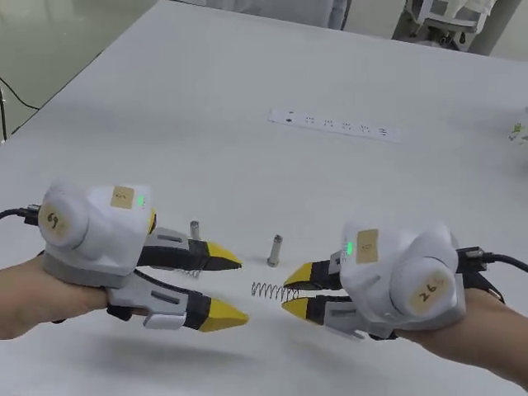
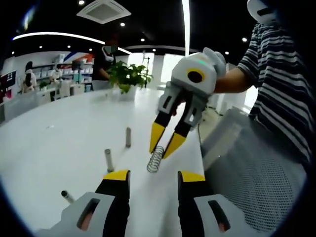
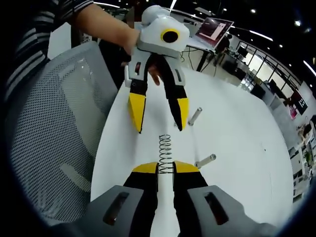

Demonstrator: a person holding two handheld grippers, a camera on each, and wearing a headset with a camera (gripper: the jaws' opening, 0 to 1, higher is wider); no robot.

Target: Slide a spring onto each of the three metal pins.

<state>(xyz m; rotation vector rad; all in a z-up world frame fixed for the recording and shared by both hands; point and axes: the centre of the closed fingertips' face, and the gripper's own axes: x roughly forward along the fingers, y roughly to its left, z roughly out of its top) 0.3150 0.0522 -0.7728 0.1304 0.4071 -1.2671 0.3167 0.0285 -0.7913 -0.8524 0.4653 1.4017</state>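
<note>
1. Spring – 1 pc, by near edge of surface. One end is pinched by R hand-held gripper, free end points at L hand-held gripper. Can't tell if it touches surface.
2. R hand-held gripper – jaws pressed onto spring, a yellow tip each side of coil.
3. L hand-held gripper – jaws spread, nothing between. It faces R unit, tips near spring's free end, not touching.
4. Pins – 3 pcs, standing in a row in L gripper view. Head view: one bare pin just beyond spring, btwn grippers; another, also bare, behind L unit's upper jaw.
5. Power strip – flat, toward far edge, well apart from pins.
6. Chair – mesh back, at near edge.
</note>
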